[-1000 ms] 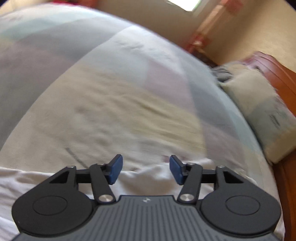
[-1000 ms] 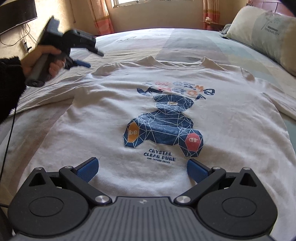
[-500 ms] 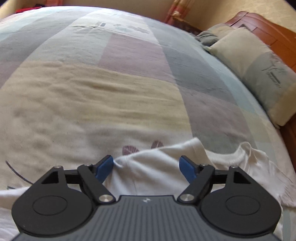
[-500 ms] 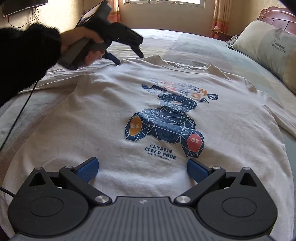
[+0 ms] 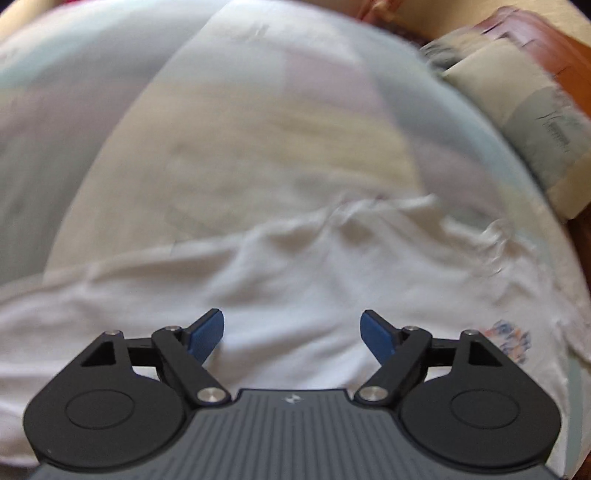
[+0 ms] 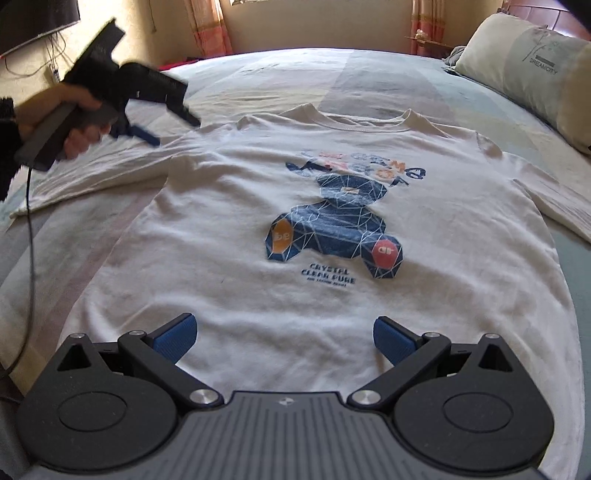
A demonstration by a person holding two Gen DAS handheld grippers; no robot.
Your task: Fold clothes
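Note:
A white T-shirt with a blue bear print lies flat, face up, on the bed, collar toward the far side. A hand holds my left gripper above the shirt's left sleeve, near the shoulder. In the blurred left wrist view the left gripper hangs over rumpled white T-shirt cloth. Its jaws are opening and nothing is gripped between them. My right gripper stands open over the shirt's lower part, below the print, with only flat cloth under the gap.
The patchwork bed cover spreads beyond the shirt. A pillow lies at the far right against a wooden headboard. A black cable hangs from the left gripper along the bed's left side. A dark screen hangs on the left wall.
The left gripper swung right toward the collar, then back left over the sleeve, and its jaws widened. The right gripper stayed where it was, still open.

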